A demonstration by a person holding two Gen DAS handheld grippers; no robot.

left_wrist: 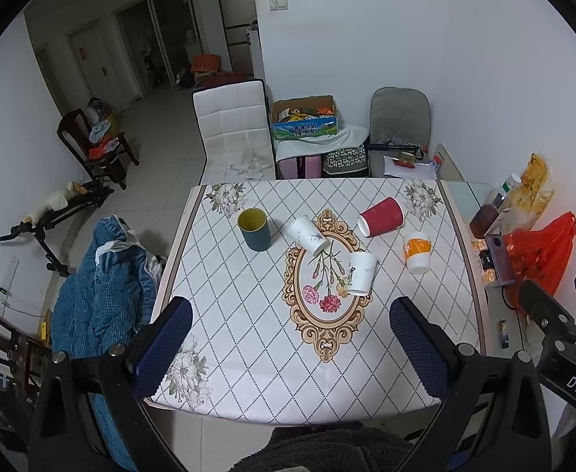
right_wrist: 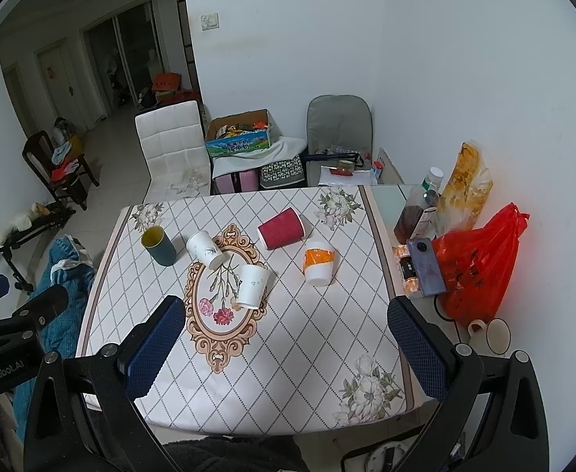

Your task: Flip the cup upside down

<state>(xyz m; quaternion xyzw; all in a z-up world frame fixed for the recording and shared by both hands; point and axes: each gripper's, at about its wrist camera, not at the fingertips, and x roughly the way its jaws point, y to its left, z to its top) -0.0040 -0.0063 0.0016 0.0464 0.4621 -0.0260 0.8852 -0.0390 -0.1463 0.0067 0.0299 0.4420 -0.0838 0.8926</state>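
Left gripper [left_wrist: 292, 338] sits low in its own frame, jaws spread wide, blue pads [left_wrist: 162, 348] angled outward at lower left and lower right, nothing between them. Right gripper [right_wrist: 286, 338] matches it: jaws wide apart, empty, pads [right_wrist: 416, 348] in the lower corners. Each gripper's black body pokes into the other's view at the frame edge.

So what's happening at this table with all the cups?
Someone holds a hand-held gripper in each hand above the table, both open and empty: left, right. Five cups wait untouched. The teal cup stands upright; the red cup lies on its side. Nothing has been grasped yet.
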